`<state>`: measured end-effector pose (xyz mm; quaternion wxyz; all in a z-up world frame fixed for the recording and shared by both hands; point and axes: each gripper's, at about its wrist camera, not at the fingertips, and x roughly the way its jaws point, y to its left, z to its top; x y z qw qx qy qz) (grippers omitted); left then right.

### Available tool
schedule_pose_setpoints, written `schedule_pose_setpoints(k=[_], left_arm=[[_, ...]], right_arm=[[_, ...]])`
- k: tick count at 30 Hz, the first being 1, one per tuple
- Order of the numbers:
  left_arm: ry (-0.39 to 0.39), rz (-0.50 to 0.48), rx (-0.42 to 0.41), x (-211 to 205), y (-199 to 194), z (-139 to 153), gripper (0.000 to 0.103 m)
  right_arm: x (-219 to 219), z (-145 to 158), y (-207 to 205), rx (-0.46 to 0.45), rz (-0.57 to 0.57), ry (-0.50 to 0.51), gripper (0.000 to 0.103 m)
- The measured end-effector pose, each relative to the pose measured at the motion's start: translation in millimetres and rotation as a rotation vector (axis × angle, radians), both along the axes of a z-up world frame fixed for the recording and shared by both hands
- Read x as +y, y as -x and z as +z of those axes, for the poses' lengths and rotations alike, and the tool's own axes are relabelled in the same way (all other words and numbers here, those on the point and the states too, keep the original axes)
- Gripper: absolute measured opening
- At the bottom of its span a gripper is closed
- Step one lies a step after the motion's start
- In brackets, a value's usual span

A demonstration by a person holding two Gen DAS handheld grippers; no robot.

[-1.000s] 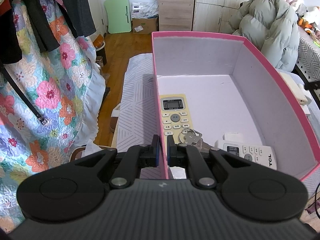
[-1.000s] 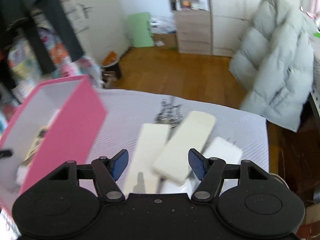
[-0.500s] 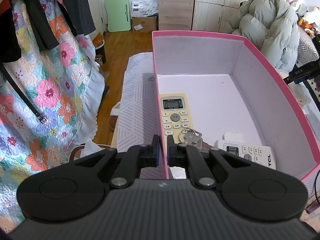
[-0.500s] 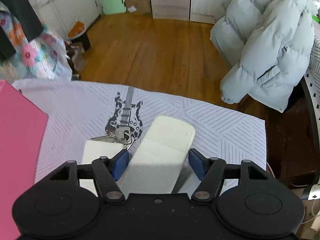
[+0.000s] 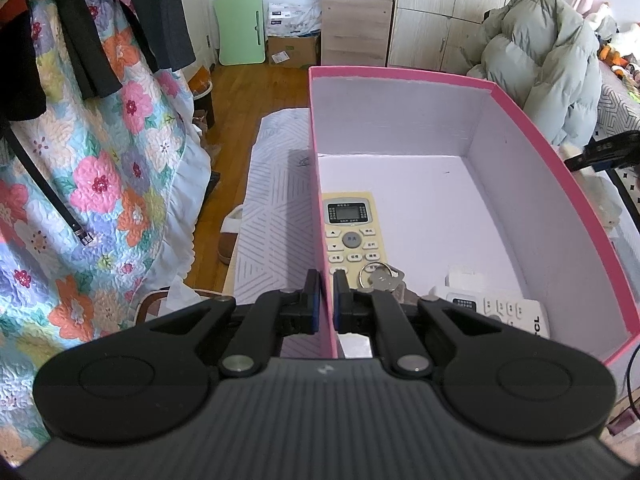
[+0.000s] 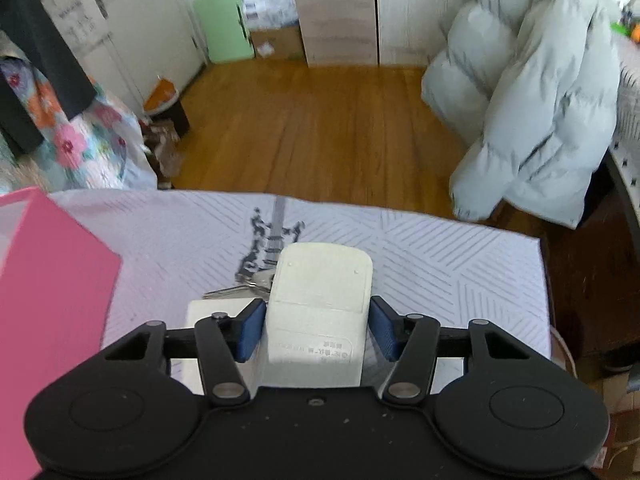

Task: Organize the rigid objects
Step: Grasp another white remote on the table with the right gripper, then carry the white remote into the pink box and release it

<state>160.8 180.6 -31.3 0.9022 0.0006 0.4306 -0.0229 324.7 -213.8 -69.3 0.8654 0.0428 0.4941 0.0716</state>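
Note:
My left gripper (image 5: 326,300) is shut on the left wall of the pink box (image 5: 400,72). Inside the box lie a yellow remote (image 5: 352,236), a bunch of keys (image 5: 384,280) and a white remote (image 5: 500,312). In the right wrist view, my right gripper (image 6: 318,332) straddles a white remote (image 6: 324,276) lying face down on the patterned cloth (image 6: 440,248). Its jaws are closing, and a thin gap still shows beside the right pad. A second white remote (image 6: 216,308) and some keys (image 6: 244,288) lie partly under it on the left.
The pink box (image 6: 48,280) stands left of the right gripper. A pale puffer jacket (image 6: 540,100) hangs beyond the table's far right corner. A floral quilt (image 5: 100,180) hangs left of the table. Wooden floor lies past the far edge.
The right gripper has moved lower over the white remote, which now lies straight between narrower jaws. The left gripper and box have not moved.

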Motion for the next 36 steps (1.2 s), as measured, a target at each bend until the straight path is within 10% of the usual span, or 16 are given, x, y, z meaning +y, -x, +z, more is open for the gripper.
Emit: schedule_pose_setpoints(k=[16, 28, 36], left_arm=[[-0.054, 0.038, -0.014, -12.5, -3.9, 5.5, 0.002], [-0.041, 0.042, -0.020, -11.5, -3.8, 5.3, 0.002], [-0.015, 0.034, -0.029, -7.0, -2.4, 4.9, 0.003]], right_arm=[[16.5, 78.2, 126.1, -0.318, 0.177, -0.092, 0.058], [61.6, 137.8, 168.4, -0.519, 0.379, -0.055, 0.058], [113.3, 158.4, 154.5, -0.526, 0.595, -0.228, 0.058]])
